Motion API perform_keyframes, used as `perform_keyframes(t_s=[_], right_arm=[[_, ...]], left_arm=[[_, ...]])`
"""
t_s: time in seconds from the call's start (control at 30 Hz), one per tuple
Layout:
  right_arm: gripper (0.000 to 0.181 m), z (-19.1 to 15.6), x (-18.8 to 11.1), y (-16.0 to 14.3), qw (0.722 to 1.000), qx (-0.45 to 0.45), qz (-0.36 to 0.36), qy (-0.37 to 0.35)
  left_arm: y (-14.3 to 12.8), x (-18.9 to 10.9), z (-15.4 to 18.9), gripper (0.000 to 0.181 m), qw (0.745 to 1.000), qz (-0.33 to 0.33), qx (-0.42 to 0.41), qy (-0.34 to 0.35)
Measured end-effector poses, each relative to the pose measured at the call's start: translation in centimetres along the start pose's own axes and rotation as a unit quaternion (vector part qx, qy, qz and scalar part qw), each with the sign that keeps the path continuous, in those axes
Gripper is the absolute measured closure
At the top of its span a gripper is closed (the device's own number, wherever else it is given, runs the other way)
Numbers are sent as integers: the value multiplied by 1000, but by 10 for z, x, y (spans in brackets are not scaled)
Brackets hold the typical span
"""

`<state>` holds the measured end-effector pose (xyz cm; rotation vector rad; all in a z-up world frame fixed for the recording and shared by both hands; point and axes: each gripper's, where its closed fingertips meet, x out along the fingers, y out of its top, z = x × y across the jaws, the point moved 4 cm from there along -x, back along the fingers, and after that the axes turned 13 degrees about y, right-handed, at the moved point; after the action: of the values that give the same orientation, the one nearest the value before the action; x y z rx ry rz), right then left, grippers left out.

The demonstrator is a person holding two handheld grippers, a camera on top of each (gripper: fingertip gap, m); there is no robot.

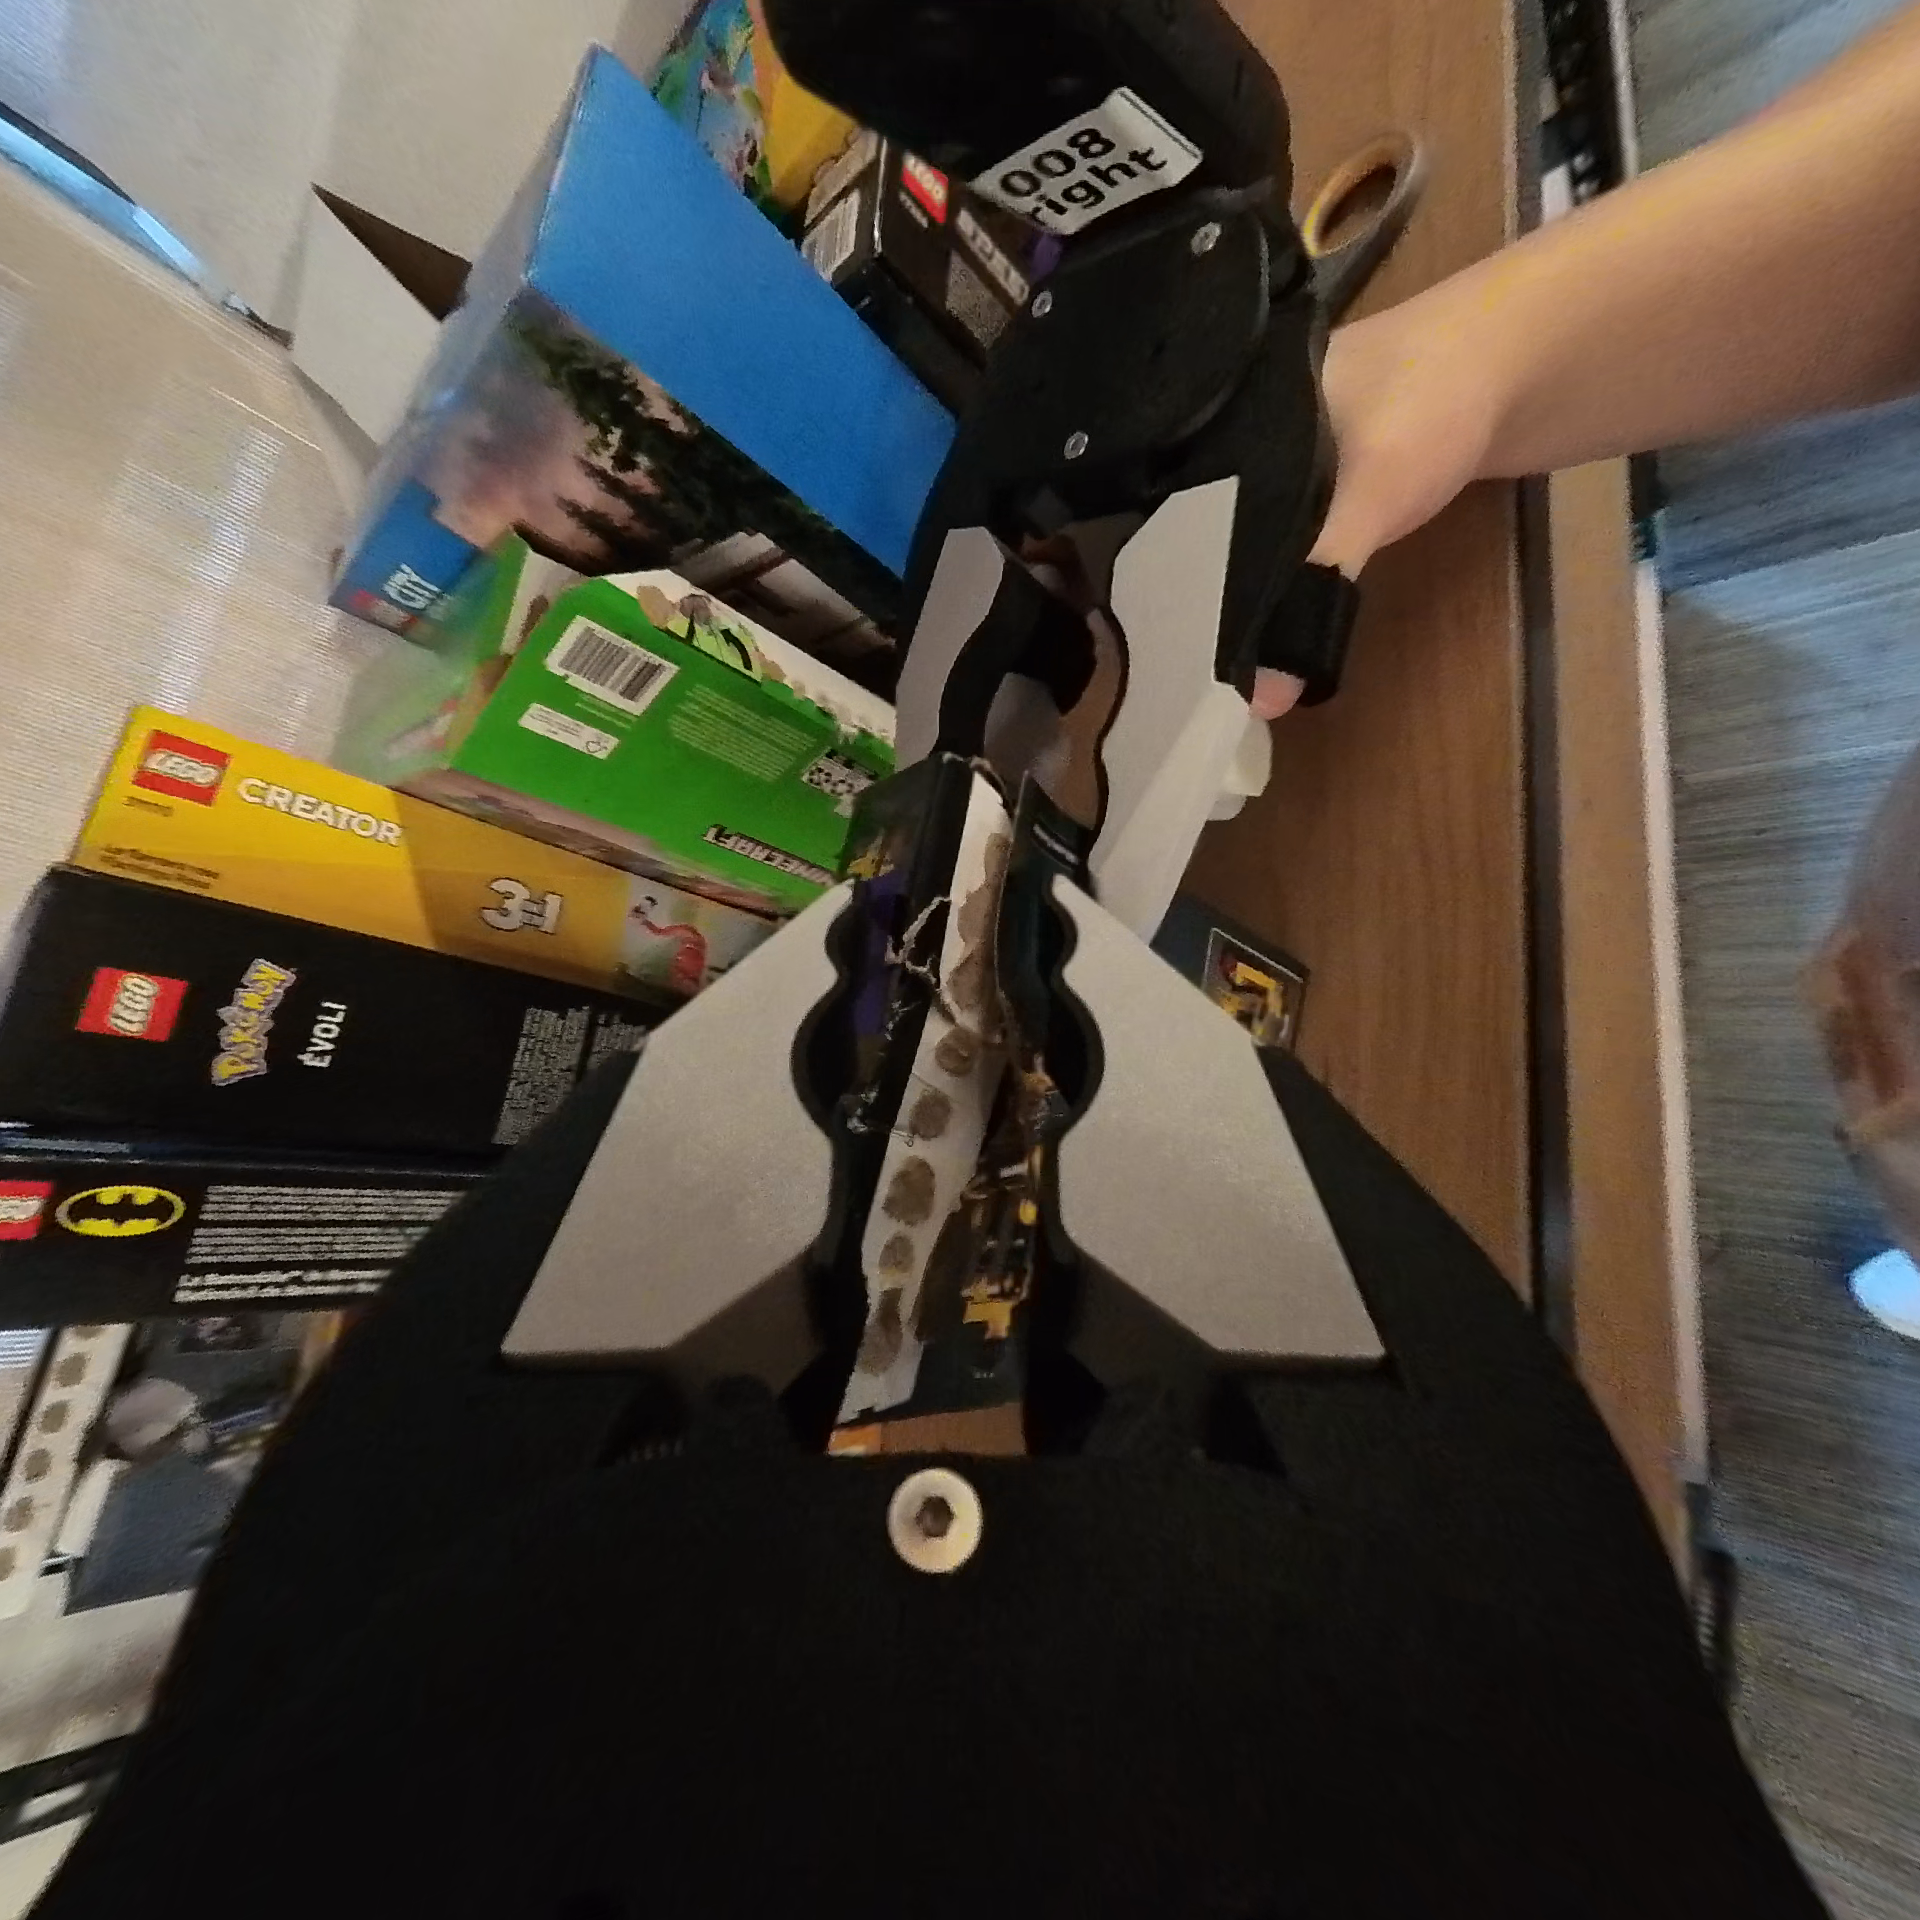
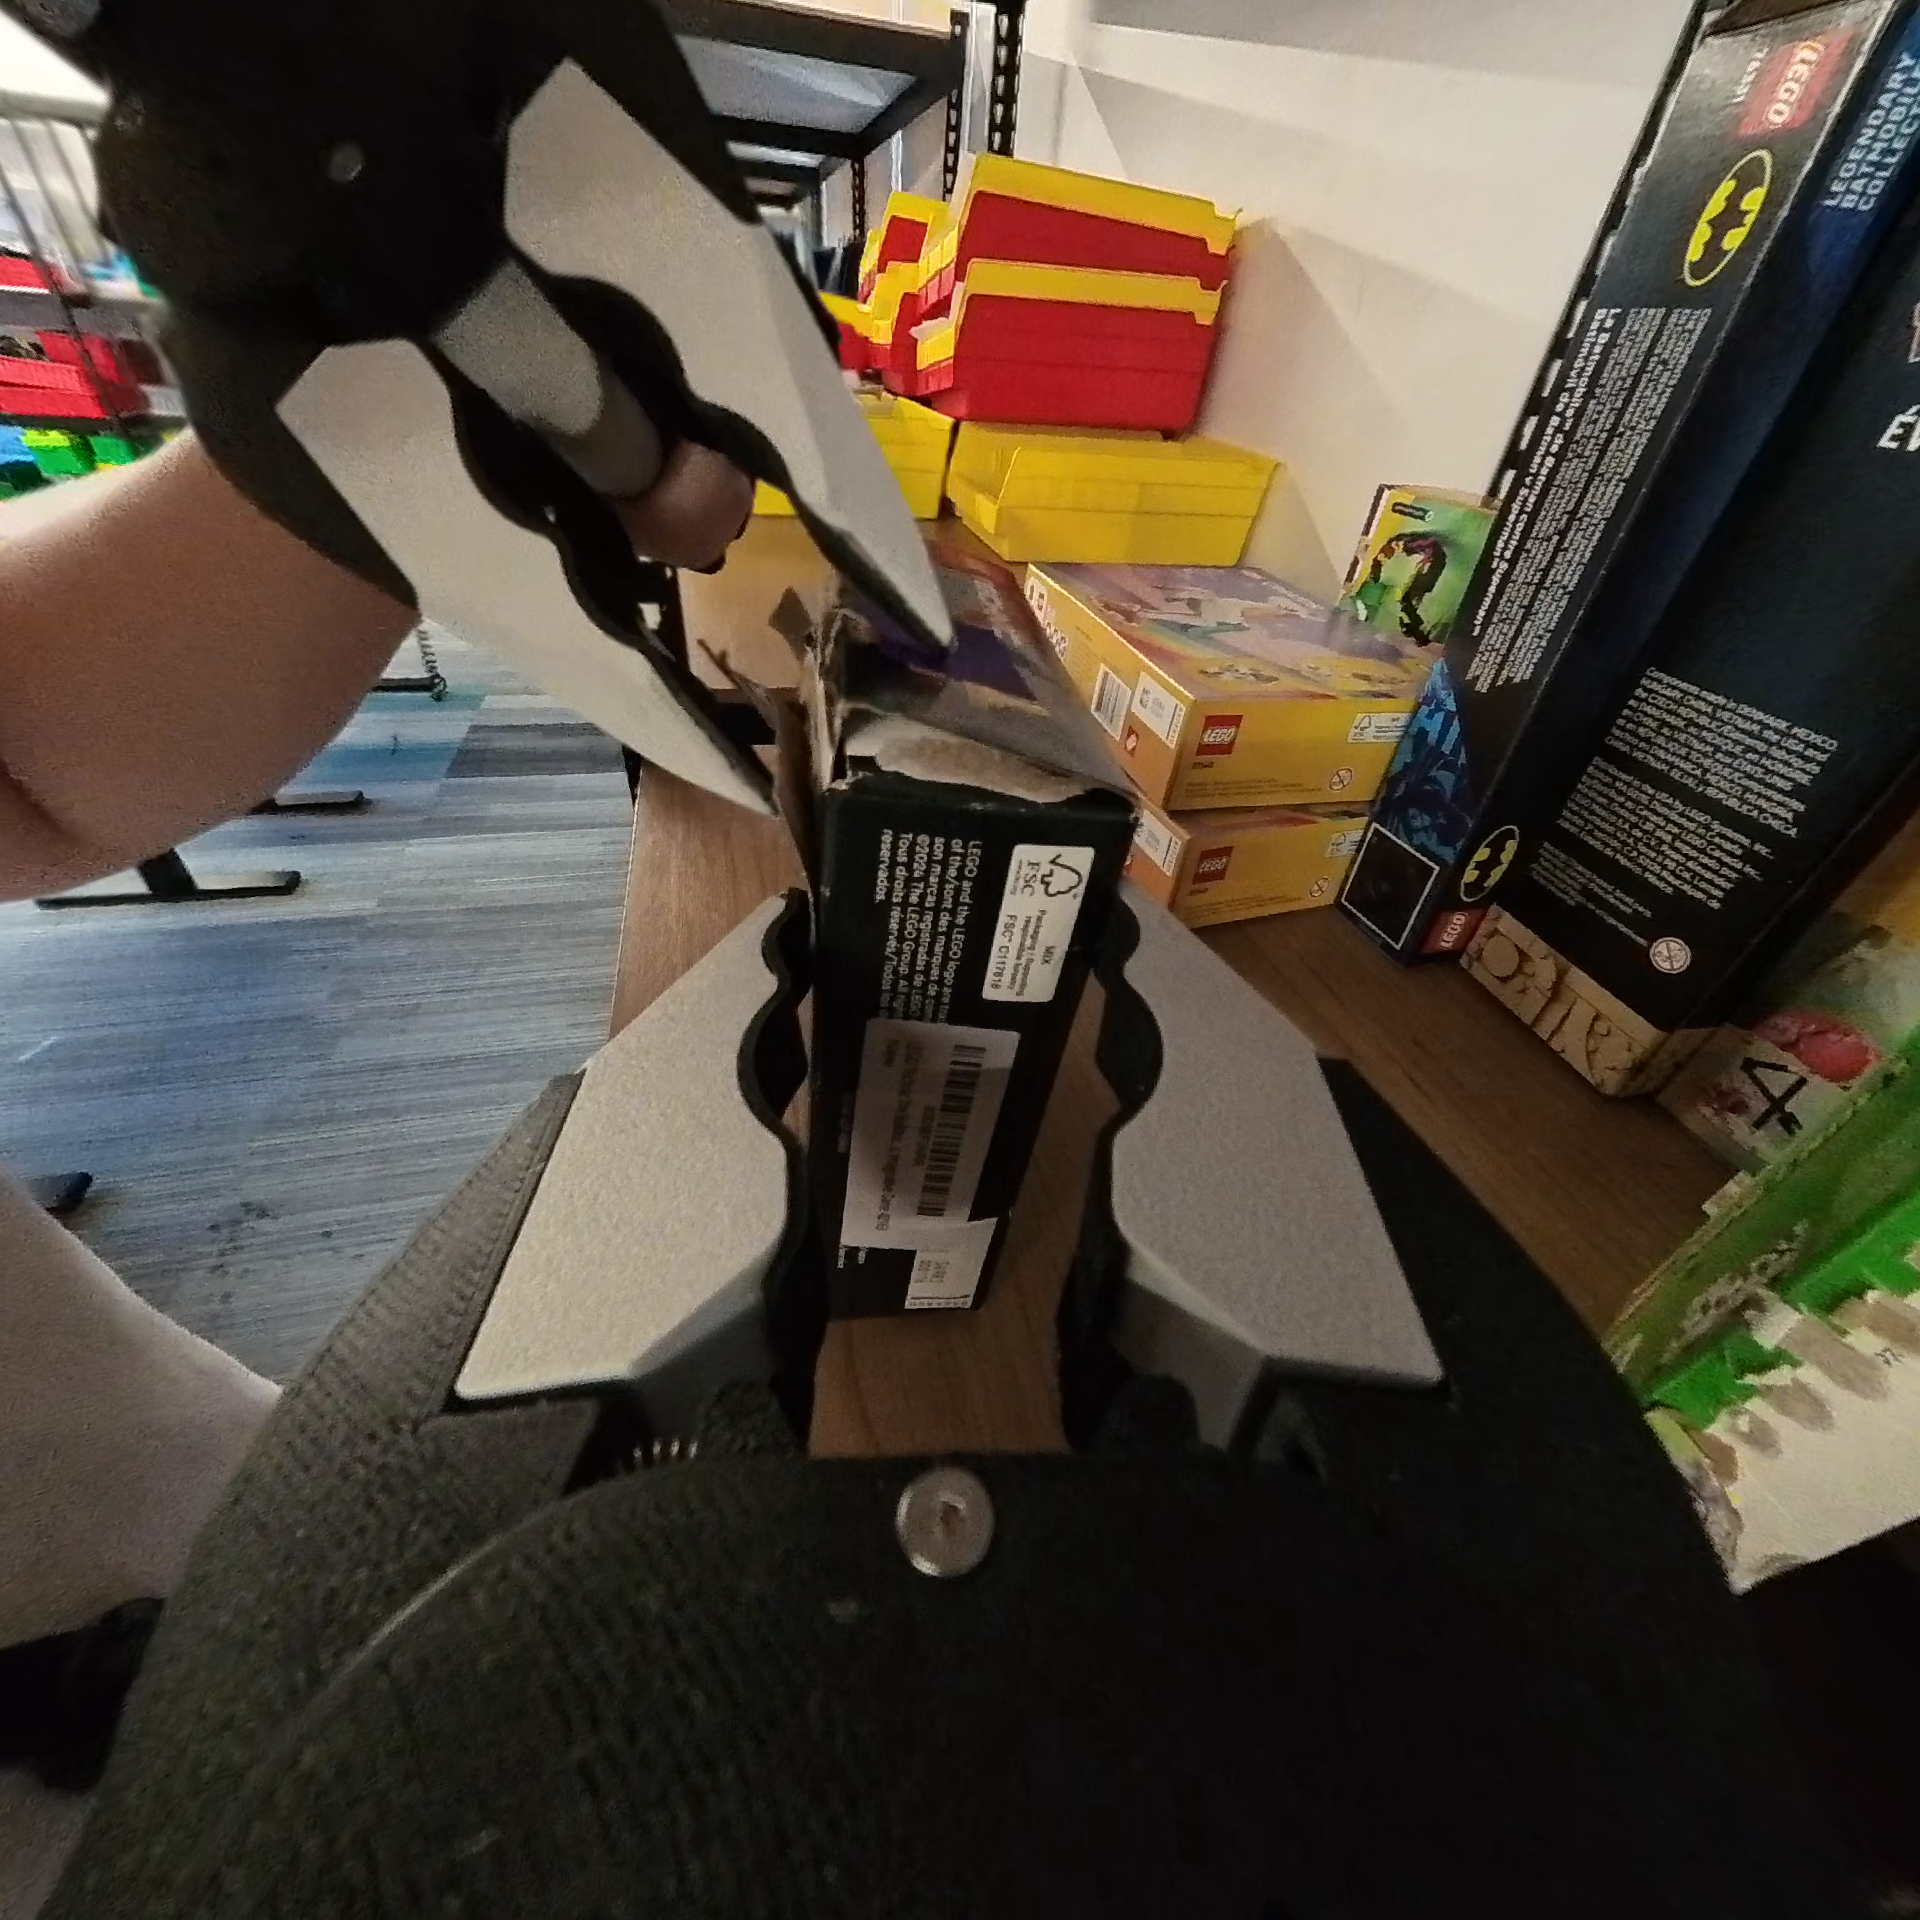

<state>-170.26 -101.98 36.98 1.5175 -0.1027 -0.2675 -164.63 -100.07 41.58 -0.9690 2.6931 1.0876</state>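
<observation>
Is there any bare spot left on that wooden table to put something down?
Bare wood runs along the wooden table's front edge and before the two stacked yellow boxes. The wall side is crowded with tall black boxes and yellow bins.

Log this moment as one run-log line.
left claw: shut on torn flap | right claw: shut on small black box | box above wooden table

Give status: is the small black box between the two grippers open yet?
Done: end flap torn loose, glue spots on its inside showing. In hand: right gripper clamps the small black box by its body; left gripper pinches the flap. Left: flap not yet off, nothing out of the box.
</observation>
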Motion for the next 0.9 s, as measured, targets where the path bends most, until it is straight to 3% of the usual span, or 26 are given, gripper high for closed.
perform_keyframes(t_s=[0.13, 0.3, 0.4, 0.53, 0.63, 0.77, 0.9], right_arm=[[128, 0, 1, 0, 1000, 4, -2, 2], [126, -1, -1, -1, 1000, -13, -27, 1], [123, -6, -5, 5, 999, -36, -37, 8], [122, -9, -20, 37, 999, -52, 1, 2], [136, -8, -23, 58, 998, -69, -1, -9], [142, -6, -9, 56, 994, -71, -86, -5], [153, -4, -2, 51, 991, -46, -128, 4]], left_arm=[[-3, 0, 3, 160, 998, 5, 52, 41], [-1, -3, 8, 155, 992, 20, 85, 93], [-1, -16, -1, 144, 995, 20, 33, 97], [-14, -46, -31, 161, 988, 40, -89, 122], [-23, -61, -45, 158, 979, 63, -146, 125], [-46, -55, -48, 155, 980, 23, -148, 128], [-56, -42, -42, 160, 980, 30, -176, 88]])
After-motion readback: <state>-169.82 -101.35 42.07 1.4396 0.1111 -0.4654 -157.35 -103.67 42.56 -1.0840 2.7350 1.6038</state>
